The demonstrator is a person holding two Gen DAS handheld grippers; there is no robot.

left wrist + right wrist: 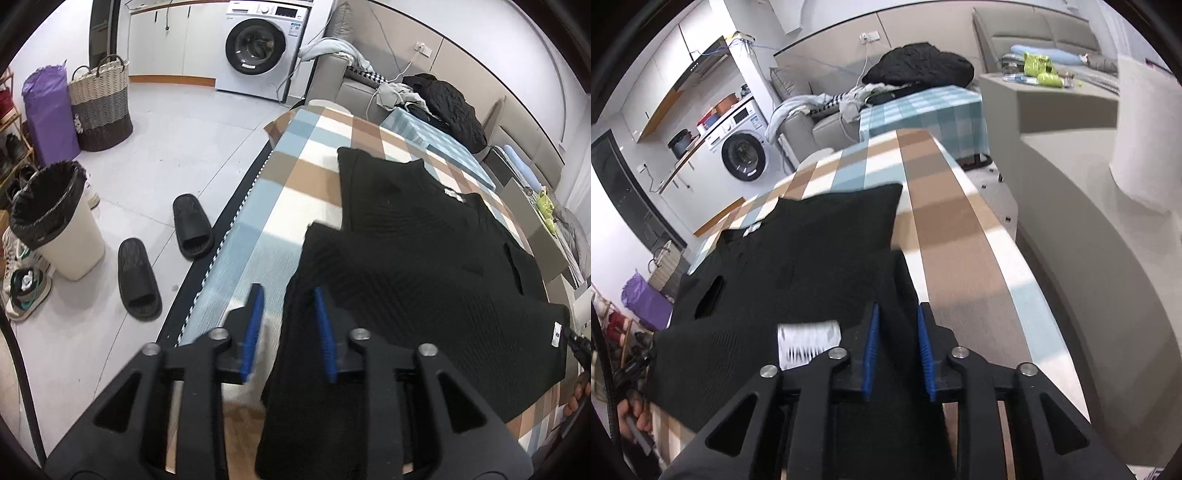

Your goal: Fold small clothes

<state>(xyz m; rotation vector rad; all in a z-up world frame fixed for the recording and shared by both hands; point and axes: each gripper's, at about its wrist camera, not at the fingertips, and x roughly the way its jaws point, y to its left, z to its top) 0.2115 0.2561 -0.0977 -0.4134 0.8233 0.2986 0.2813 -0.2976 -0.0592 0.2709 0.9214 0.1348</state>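
A black ribbed knit garment (424, 229) lies on the checked table cover (295, 155), its lower part folded up over the body. My left gripper (286, 295) hovers at the garment's left folded edge with its blue pads apart. The right pad is over the cloth and the left pad over the cover. In the right wrist view the same garment (798, 243) spreads to the left, a white tag (807, 341) showing. My right gripper (897, 314) stands open over the garment's right edge, black cloth visible in the gap and the pads not pressing it.
The table's left edge drops to a floor with two black slippers (192, 225), a lined bin (55, 221) and a woven basket (101, 103). A washing machine (262, 44) and a sofa with piled clothes (443, 99) stand beyond. A grey ledge (1071, 184) runs along the table's right.
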